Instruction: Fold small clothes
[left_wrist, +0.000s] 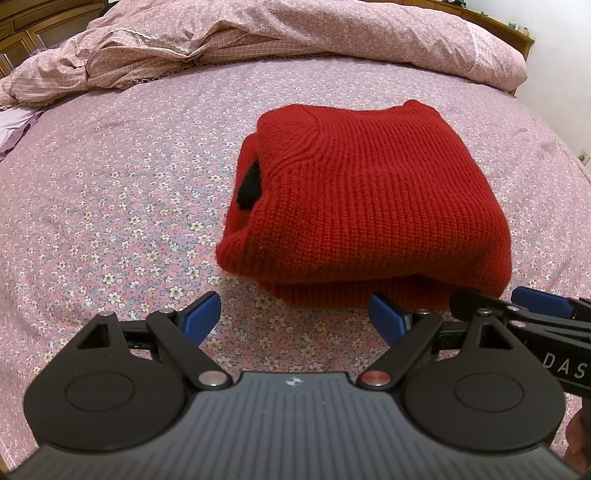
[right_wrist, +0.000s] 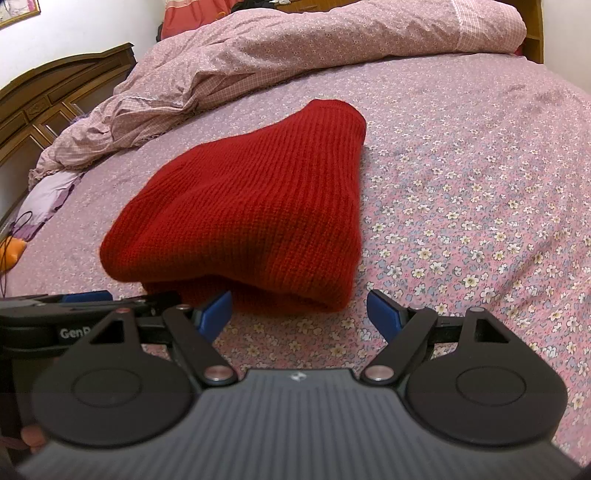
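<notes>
We see a red knitted sweater (left_wrist: 369, 206) lying folded into a thick bundle on the bed (left_wrist: 110, 184), which is covered by a pink sheet printed with small flowers. In the left wrist view the sweater fills the centre right of the frame, with a small black patch (left_wrist: 250, 186) showing in the fold on its left side. Our left gripper (left_wrist: 295, 319) sits at the bottom of that frame, its blue fingers (left_wrist: 201, 319) spread wide apart with only sheet between them; the sweater's near edge lies just beyond the right-hand finger. In the right wrist view the same sweater (right_wrist: 251, 214) sits centre left, and our right gripper (right_wrist: 299, 314) stands with its jaws wide apart too, nothing clamped; the left-hand finger (right_wrist: 216, 314) is just beside the bundle's near edge. A rumpled pink quilt (left_wrist: 258, 40) runs along the top of both frames, and a dark wooden headboard (right_wrist: 55, 96) shows at upper left of the right wrist view.
</notes>
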